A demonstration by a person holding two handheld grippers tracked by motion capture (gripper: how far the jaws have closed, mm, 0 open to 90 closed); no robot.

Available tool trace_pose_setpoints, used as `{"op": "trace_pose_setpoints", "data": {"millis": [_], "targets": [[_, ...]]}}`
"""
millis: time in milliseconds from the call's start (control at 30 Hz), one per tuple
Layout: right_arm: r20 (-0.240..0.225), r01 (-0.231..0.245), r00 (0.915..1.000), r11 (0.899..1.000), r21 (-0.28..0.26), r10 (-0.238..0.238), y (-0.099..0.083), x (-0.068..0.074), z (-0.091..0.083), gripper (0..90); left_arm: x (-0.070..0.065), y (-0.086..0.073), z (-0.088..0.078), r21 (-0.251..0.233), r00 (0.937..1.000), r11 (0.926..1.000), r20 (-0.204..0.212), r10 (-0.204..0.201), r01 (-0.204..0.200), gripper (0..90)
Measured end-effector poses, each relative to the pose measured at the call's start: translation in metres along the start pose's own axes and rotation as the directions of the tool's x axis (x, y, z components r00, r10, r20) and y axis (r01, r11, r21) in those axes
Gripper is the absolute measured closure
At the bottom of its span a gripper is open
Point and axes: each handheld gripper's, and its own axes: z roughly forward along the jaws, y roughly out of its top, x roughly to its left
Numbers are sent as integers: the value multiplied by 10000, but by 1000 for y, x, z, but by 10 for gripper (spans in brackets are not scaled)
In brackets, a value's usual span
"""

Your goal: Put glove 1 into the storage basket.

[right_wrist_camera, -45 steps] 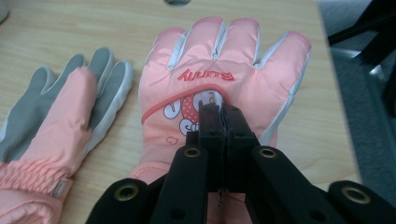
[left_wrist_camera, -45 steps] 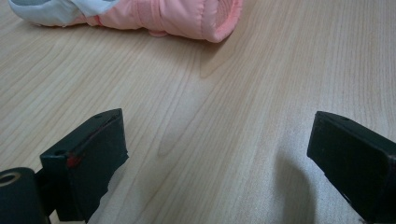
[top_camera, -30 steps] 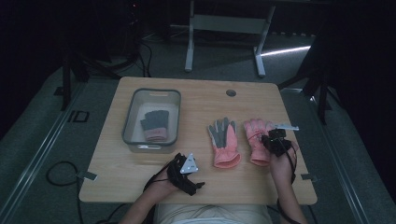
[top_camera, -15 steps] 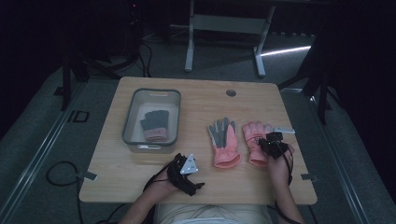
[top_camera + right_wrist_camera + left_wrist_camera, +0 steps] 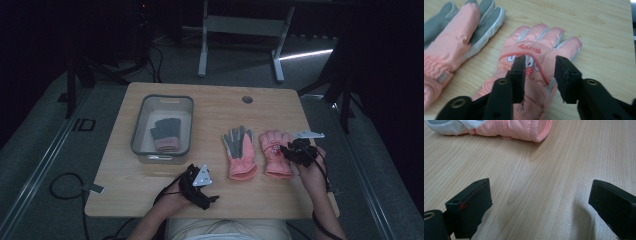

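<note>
1. Right gripper (image 5: pixel 539 75): jaws just opening, parted over the patterned pink glove (image 5: pixel 276 152), right of centre; nothing clamped. We judge it just released.
2. Left gripper (image 5: pixel 199 184): open, empty, lower centre.
3. Next: we retreat clear.

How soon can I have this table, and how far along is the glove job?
Done, it seems: one grey glove lies in the bin. In hand: the right gripper hovers over the right pink glove; its jaws have just been opening, with nothing pinched. Left: that glove and the left pink glove lie flat on the table. The left gripper sits open and idle.
</note>
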Motion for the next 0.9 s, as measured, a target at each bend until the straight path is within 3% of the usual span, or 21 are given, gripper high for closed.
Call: {"op": "trace_pose_setpoints", "data": {"millis": [167, 333, 533, 667, 900], "targets": [[-73, 1035, 9946, 9933, 507, -1033, 5, -4, 4, 577, 0, 0, 0, 4, 10000, 10000, -25, -4, 4, 42], [-457, 855, 9956, 9920, 929, -815, 0, -10, 17, 553, 0, 0, 0, 13, 10000, 10000, -25, -9, 9, 42], [-409, 652, 9973, 9908, 1188, -607, -12, -11, 32, 582, 0, 0, 1, 39, 10000, 10000, -11, 27, -27, 42], [-386, 205, 9991, 9939, 1088, -164, -16, -12, 37, 654, 0, 0, 1, 34, 10000, 10000, 3, 41, -41, 42], [-114, 73, 9999, 9952, 979, -62, -15, -8, 35, 797, 0, 0, 0, 32, 10000, 10000, -2, 39, -39, 42]]}}
